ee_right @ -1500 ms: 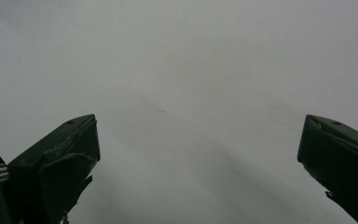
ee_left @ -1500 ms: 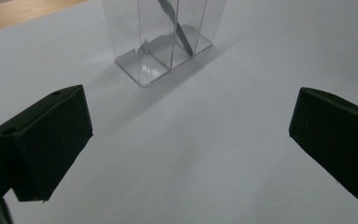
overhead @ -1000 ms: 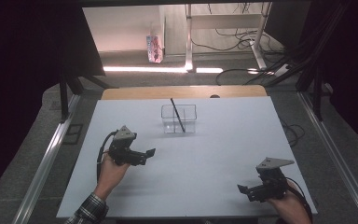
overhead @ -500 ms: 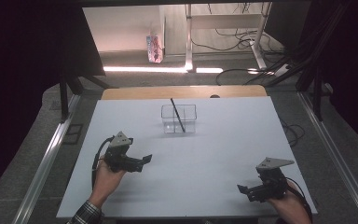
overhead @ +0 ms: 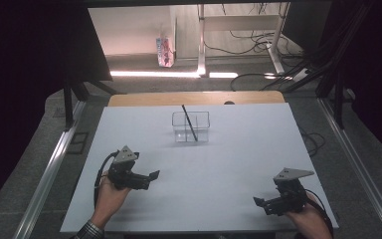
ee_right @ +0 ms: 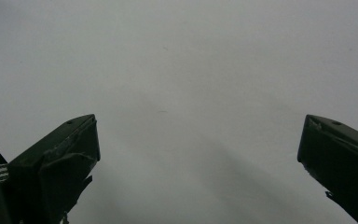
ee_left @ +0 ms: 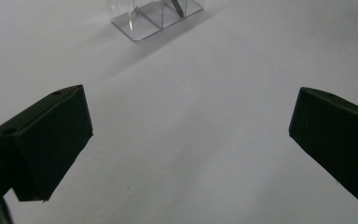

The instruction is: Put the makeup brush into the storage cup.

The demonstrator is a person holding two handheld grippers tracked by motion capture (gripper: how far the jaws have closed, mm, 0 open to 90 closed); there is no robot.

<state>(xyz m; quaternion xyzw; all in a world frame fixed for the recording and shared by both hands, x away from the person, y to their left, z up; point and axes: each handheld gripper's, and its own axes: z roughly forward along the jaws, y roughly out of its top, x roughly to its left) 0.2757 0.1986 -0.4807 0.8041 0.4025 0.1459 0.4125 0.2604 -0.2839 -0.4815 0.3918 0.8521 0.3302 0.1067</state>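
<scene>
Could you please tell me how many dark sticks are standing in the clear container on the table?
1. A single dark stick leans tilted in the clear container at the far middle of the white table; no other shows.

pen (overhead: pixel 189 122) in box (overhead: pixel 202 133) — table (overhead: pixel 238 164) centre-back

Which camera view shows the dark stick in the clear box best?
The high view: the whole stick leans in the clear box. The left gripper view catches just its lower end at the top edge. The right gripper view looks at bare table.
</scene>
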